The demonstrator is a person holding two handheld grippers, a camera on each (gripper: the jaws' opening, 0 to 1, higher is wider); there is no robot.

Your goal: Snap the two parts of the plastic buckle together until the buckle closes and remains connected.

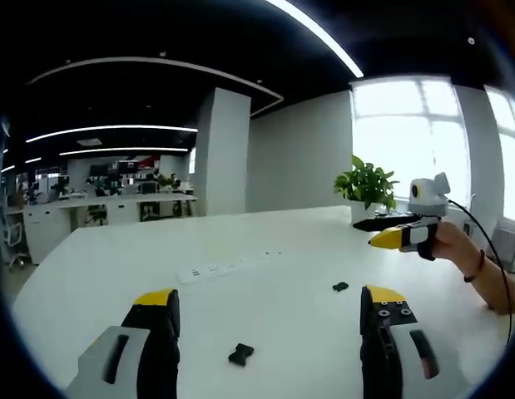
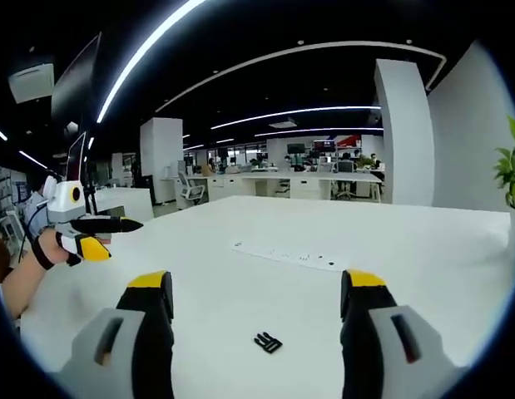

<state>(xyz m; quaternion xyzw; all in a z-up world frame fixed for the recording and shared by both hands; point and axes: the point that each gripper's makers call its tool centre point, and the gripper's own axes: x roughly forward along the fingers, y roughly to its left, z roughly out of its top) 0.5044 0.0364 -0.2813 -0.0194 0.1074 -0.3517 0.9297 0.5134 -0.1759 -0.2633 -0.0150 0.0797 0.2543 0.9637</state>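
— Looking at the big white table [image 1: 274,249], where are the claws?
— Left gripper [image 1: 269,312] and right gripper [image 2: 253,295] are wide apart, holding nothing, above it.
— The buckle?
— One buckle piece [image 1: 240,355] lies between the left jaws, another buckle piece [image 1: 340,287] farther off.

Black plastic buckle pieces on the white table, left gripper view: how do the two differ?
The nearer black buckle piece lies between the left gripper's open jaws and looks larger; the farther black buckle piece lies up right, toward the right gripper, and looks smaller. Both rest apart, unjoined, on the white table, ungripped.
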